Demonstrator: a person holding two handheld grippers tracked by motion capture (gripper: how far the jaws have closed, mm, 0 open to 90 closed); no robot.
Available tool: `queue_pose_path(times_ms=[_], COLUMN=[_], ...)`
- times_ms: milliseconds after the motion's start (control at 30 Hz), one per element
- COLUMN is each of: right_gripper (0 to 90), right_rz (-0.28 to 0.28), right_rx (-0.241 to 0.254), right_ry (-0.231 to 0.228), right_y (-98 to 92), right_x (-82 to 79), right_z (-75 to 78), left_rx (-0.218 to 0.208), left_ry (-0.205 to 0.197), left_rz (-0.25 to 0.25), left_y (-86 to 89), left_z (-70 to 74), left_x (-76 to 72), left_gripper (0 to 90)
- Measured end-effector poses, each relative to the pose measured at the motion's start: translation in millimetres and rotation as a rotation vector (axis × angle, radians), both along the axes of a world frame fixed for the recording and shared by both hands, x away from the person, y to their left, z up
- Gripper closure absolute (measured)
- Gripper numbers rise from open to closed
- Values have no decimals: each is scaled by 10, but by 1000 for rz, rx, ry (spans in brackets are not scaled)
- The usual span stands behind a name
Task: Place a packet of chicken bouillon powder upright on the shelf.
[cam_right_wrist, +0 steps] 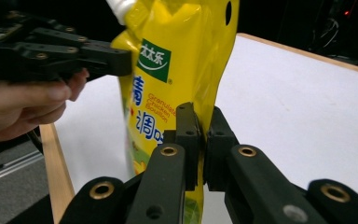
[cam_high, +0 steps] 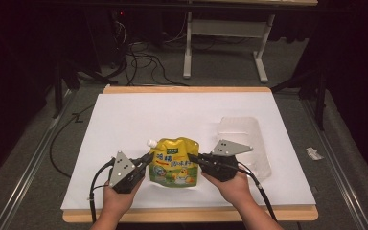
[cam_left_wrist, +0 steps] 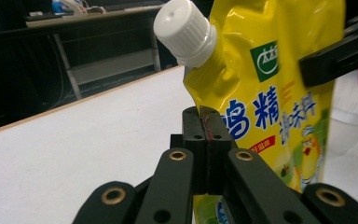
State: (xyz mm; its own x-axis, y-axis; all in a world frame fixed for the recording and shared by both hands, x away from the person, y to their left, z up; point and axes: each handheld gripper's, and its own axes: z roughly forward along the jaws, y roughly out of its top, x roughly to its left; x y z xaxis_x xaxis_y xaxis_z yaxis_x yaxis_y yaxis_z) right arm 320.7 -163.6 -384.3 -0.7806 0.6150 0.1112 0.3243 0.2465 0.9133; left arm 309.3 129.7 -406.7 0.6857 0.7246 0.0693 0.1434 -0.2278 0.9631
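Pouch: Because each side edge is pinched by a separate gripper, the yellow spouted pouch (cam_high: 175,161) stands upright near the front middle of the desk (cam_high: 139,120), printed face toward the person; whether its base touches the white sheet or hangs just above it I cannot tell.
Spout: the white screw cap (cam_left_wrist: 182,29) sits on the pouch's upper corner on the left gripper's side, and looks screwed on, so nothing should spill while the pouch is handled.
Contents: the pouch bulges a little and keeps its shape; the print reads as granulated chicken bouillon, but the fill itself is hidden by the foil.
Left gripper (cam_high: 146,160): fingers pressed together on the pouch's side seam below the spout, as the left gripper view shows; a grip on the flat seam likely avoids squeezing the filled belly.
Right gripper (cam_high: 195,159): fingers pinching the opposite side edge, with yellow film caught between them in the right gripper view; the two holds together probably keep the floppy pack from folding or twisting.
Clear container: a transparent plastic tub (cam_high: 244,143) lies on the desk just behind the right hand (cam_high: 230,184), apart from the pouch; it looks empty, and may be where the pouch belongs.
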Motion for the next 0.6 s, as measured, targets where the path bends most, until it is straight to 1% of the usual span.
queue_pose_path(times_ms=[100,167,233,300,333,367,433,467,600], right_gripper=[885,886,884,881,871,852,779,745,658], right_rz=[-6,-3,4,16,16,24,36,46,69], right_rx=[-6,-9,-2,11,16,22,39,43,48], right_ry=[-16,-18,-18,-23,-18,-20,6,12,42], right_y=[-81,-116,-134,-143,-146,-151,-156,-155,-107], right_x=[-51,-81,-116,-150,-167,-171,-169,-155,-105], right_z=[-12,-29,-52,-71,-78,-87,-105,-116,-149], left_rx=[20,17,16,4,-3,-8,-23,-32,-48], left_ry=[12,17,18,26,32,37,45,50,64], left_rz=[-13,-24,-29,-31,-33,-34,-36,-37,-38], left_y=[-87,-98,-100,-108,-107,-107,-108,-109,-101], left_z=[-51,-62,-62,-69,-71,-72,-74,-75,-74], left_x=[33,29,23,14,14,14,13,13,16], left_gripper=[900,900,900,900,900,900,892,886,862])
